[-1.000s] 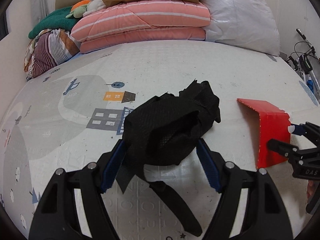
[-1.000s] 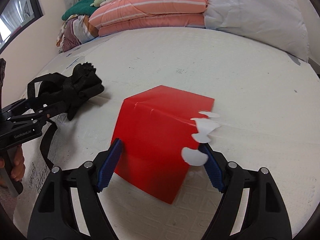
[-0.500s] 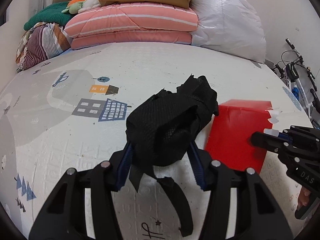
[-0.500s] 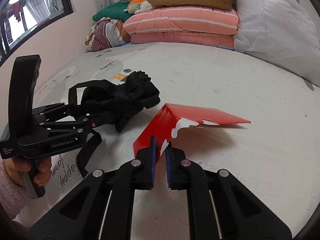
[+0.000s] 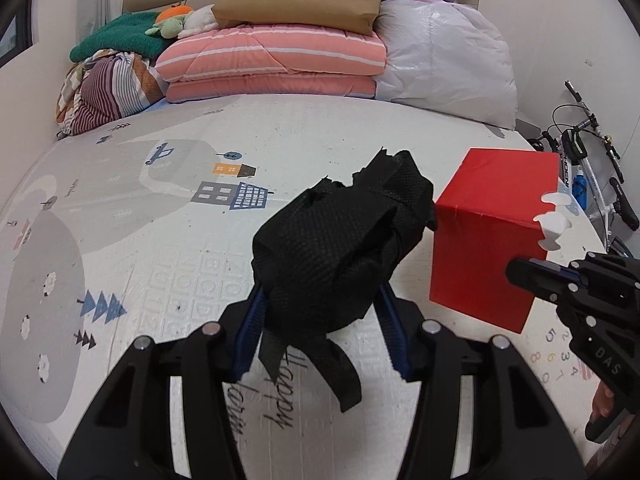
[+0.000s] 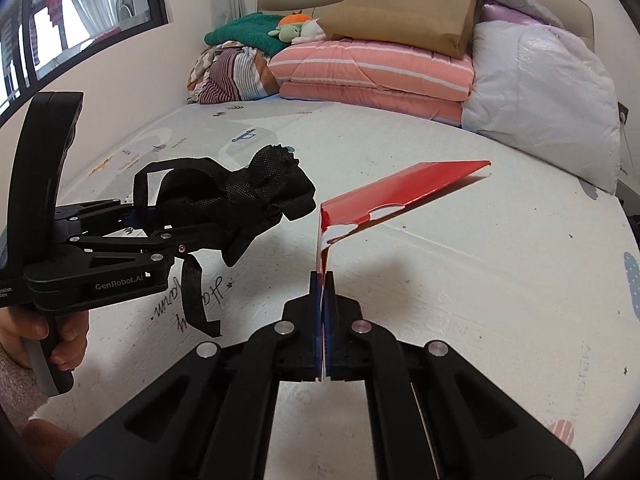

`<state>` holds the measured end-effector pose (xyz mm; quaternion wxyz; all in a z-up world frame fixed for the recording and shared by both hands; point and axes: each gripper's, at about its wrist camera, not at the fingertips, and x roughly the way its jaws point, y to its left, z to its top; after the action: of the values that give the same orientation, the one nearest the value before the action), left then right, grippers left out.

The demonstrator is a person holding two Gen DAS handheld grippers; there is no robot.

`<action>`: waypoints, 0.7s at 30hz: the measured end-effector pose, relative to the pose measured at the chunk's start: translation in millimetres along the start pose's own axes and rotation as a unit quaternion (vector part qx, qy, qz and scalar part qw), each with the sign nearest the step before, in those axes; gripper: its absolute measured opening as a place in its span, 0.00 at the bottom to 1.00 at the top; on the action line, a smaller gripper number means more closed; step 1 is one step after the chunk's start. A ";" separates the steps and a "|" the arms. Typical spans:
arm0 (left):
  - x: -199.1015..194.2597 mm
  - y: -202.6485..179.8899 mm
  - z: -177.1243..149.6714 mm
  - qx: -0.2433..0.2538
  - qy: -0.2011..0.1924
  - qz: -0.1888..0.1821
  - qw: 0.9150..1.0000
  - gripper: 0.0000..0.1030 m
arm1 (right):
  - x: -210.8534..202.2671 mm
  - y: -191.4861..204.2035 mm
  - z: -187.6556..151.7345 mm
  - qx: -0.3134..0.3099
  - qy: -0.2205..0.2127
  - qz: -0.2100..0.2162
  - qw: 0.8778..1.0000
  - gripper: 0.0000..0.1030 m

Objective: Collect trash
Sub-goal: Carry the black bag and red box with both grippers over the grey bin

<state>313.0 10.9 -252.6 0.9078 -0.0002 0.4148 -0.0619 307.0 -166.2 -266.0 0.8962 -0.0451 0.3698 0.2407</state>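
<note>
Black mesh fabric bundle (image 5: 344,248), bright red folded card (image 5: 492,232) with white torn edges, salmon quilt (image 5: 276,60) striped white behind them, pale mat (image 5: 140,200) printed with grey-blue houses.

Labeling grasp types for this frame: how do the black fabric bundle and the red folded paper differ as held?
The black fabric bundle is bulky and crumpled, with a strap dangling; the red folded paper is a thin, stiff sheet bent at a crease. The left tool holds the bundle with fingers spread around it; the right tool is fully shut, pinching only the paper's edge. Shared: both are clamped and appear lifted off the printed mat.
</note>
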 end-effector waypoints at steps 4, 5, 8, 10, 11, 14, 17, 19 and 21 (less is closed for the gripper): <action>-40.9 -14.1 -10.8 0.001 -0.005 0.006 1.000 0.51 | -46.1 9.6 -9.3 0.006 -0.012 -0.011 1.000 0.00; -49.6 -17.4 -13.3 0.002 -0.006 0.005 1.000 0.51 | -57.2 11.4 -11.5 0.010 -0.015 -0.011 1.000 0.00; -81.2 -30.6 -23.5 0.006 -0.008 0.005 1.000 0.51 | -95.4 16.9 -20.2 0.018 -0.026 -0.018 0.999 0.00; -103.9 -40.8 -31.2 0.014 -0.014 0.008 1.000 0.51 | -121.3 20.3 -27.5 0.024 -0.033 -0.022 0.999 0.00; -114.9 -45.4 -34.7 0.015 -0.016 0.007 1.000 0.51 | -138.0 22.2 -33.2 0.027 -0.037 -0.025 0.999 0.00; -142.8 -57.3 -44.8 0.011 -0.021 -0.002 1.000 0.51 | -176.8 26.9 -48.5 0.032 -0.045 -0.036 0.998 0.00; -170.8 -73.9 -54.8 0.017 -0.029 -0.006 0.999 0.51 | -212.5 27.4 -65.0 0.043 -0.053 -0.048 0.997 0.00; -188.5 -86.4 -61.9 0.022 -0.033 -0.008 0.999 0.51 | -234.7 26.0 -75.2 0.051 -0.059 -0.056 0.995 0.00; -204.7 -100.2 -68.4 0.031 -0.034 -0.012 0.999 0.51 | -258.6 22.6 -87.6 0.062 -0.066 -0.065 0.994 0.00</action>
<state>117.5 -62.0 -138.2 0.9203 0.0207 0.3813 -0.0854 82.4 -272.0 -150.0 0.9337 0.0025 0.3199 0.1610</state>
